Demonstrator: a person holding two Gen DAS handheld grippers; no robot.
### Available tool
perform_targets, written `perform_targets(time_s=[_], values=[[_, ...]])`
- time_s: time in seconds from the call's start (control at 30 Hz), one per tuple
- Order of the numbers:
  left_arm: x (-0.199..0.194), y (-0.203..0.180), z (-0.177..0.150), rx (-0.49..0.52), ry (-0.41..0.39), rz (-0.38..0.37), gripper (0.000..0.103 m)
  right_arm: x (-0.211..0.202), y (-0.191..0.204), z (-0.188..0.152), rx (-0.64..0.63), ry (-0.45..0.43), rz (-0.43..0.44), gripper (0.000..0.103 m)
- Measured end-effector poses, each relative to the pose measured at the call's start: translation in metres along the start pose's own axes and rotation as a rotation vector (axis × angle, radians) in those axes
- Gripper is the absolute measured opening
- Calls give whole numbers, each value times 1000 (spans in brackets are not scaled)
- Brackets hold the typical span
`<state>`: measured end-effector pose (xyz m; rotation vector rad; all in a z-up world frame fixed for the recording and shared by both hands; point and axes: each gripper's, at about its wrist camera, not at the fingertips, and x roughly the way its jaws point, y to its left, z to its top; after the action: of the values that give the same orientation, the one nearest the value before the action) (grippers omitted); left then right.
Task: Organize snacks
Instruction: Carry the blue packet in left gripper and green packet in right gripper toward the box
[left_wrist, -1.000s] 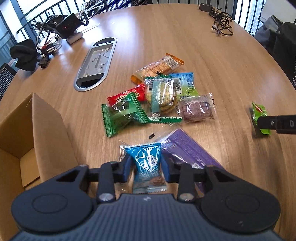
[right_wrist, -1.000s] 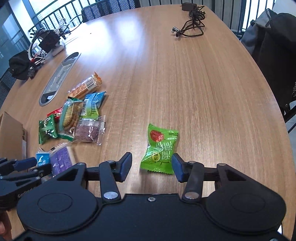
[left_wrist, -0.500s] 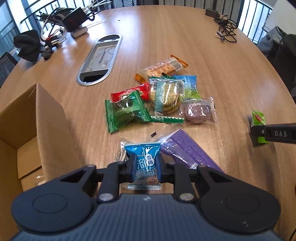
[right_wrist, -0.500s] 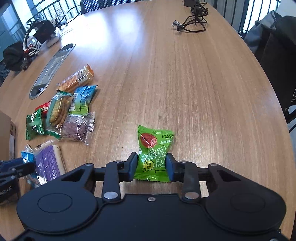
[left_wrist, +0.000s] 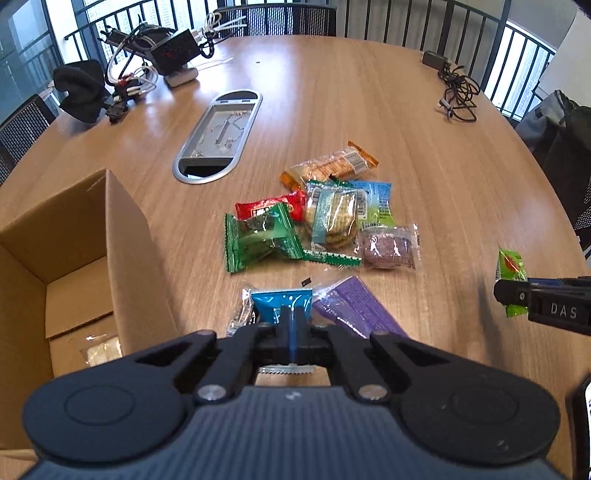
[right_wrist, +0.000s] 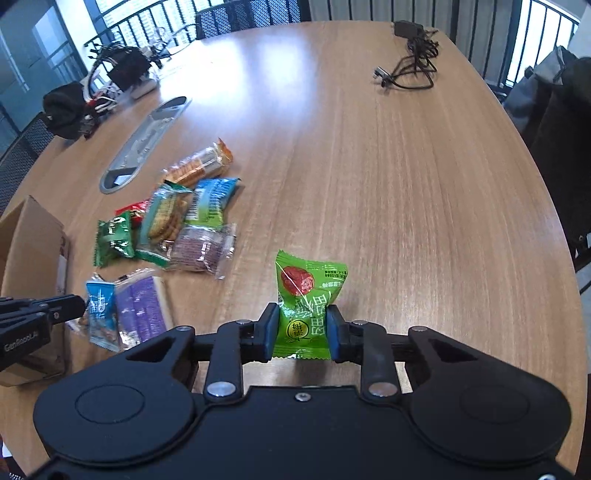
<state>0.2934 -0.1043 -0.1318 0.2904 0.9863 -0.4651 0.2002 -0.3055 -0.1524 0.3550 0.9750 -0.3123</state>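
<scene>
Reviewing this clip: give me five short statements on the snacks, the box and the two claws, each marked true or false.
1. The left claw is shut on the blue snack packet. True.
2. The right claw is open with nothing in it. False: it is shut on the green snack packet.
3. The cardboard box is open at the top. True.
4. The purple snack packet lies inside the box. False: it lies on the table, beside the blue packet.
5. The black cable bundle sits among the snack pile. False: it lies apart, at the table's far end.
</scene>
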Motion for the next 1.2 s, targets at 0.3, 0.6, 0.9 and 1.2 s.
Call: perform_targets(time_s=[0.3, 0.6, 0.9, 1.2], values=[[4, 2, -3, -24, -1, 34, 36, -12, 3, -5, -23, -10, 26, 27], [19, -1, -4, -15, 9, 24, 63, -21, 0, -10, -9, -18, 18, 27], [43, 6, -8, -49, 77, 16, 42, -23, 19, -21, -26, -30, 37, 27], [47, 12, -9, -89, 87, 3, 30, -20, 19, -23, -22, -19, 32, 27]])
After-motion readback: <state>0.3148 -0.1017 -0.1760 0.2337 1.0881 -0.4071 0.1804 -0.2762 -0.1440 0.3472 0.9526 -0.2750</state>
